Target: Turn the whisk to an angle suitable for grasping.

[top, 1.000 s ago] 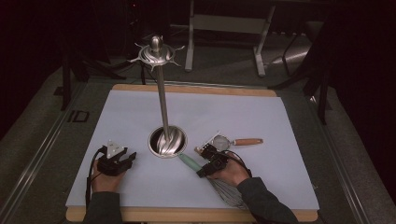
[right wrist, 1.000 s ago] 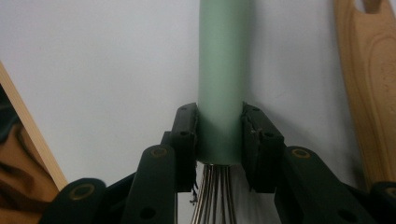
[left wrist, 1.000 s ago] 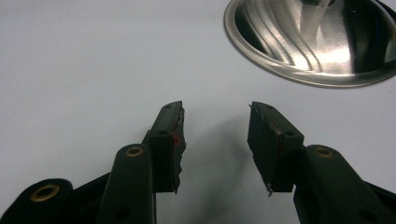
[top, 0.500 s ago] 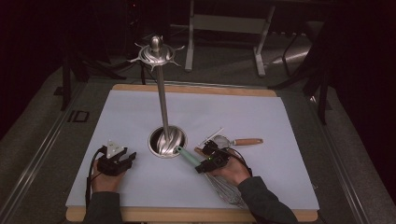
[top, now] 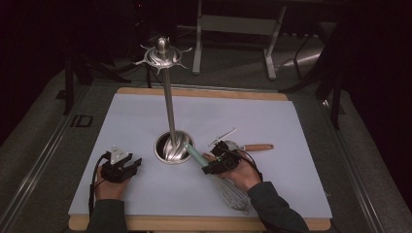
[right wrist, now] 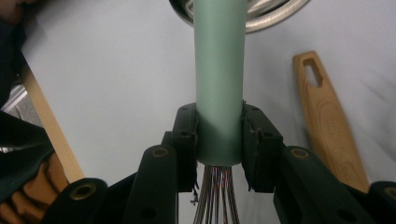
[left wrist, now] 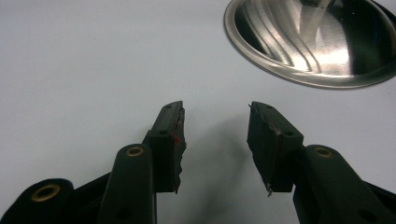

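Green whisk handle [right wrist: 219,84]: clamped between right gripper [right wrist: 218,135] jaws, wires trailing behind, tip near stand base [top: 172,148].
Left gripper [left wrist: 215,135]: wide apart, holding nothing, beside stand base.

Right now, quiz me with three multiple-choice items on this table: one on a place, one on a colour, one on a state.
1. Where does the stand's round base sit?
A. between the two grippers
B. at the mat's far left corner
C. off the mat

2. What colour is the whisk handle?
A. red
B. pale green
C. black

3. How is the left gripper?
A. shut on a spoon
B. shut on the whisk
C. open with nothing in it

Answers: 1 A, the high view shows the base between the left gripper and the right gripper. 2 B, the handle clamped in the right gripper is pale green. 3 C, its jaws stand apart over bare mat.
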Action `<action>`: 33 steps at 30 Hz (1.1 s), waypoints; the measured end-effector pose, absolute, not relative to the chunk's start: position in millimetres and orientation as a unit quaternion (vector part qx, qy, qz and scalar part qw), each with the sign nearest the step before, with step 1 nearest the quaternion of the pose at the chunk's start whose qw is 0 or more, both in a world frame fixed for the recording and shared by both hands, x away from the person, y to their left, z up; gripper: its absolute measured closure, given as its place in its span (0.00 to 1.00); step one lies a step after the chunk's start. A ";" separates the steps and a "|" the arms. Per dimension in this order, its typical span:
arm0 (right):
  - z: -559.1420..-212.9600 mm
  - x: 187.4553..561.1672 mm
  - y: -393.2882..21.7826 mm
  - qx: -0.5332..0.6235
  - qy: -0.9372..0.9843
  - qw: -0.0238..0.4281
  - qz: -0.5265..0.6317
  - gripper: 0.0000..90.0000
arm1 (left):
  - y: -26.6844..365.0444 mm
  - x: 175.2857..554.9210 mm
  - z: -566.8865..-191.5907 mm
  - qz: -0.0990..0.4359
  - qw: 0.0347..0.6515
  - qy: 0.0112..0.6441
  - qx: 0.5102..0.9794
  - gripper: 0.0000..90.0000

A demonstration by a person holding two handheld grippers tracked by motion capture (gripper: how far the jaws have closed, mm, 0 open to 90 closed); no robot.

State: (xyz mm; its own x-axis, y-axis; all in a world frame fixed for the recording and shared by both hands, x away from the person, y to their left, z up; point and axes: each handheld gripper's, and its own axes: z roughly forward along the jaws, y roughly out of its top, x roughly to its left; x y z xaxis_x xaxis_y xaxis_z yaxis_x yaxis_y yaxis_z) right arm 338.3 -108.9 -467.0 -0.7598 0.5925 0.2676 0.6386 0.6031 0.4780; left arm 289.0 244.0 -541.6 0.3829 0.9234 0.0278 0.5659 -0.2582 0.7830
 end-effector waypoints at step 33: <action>-423.7 334.2 -108.6 -0.335 -0.848 -0.007 -0.410 0.77 | 245.9 289.7 -541.5 0.247 0.360 0.500 0.748 0.63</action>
State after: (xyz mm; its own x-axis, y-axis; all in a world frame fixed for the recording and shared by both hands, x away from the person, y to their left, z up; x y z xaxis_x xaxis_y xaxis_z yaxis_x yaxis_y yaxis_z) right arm 334.2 -108.6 -423.7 -0.7757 0.5736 0.2633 0.5628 0.4398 0.6999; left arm 289.7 245.9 -541.5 0.3779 0.9258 0.0092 0.5706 -0.2406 0.7852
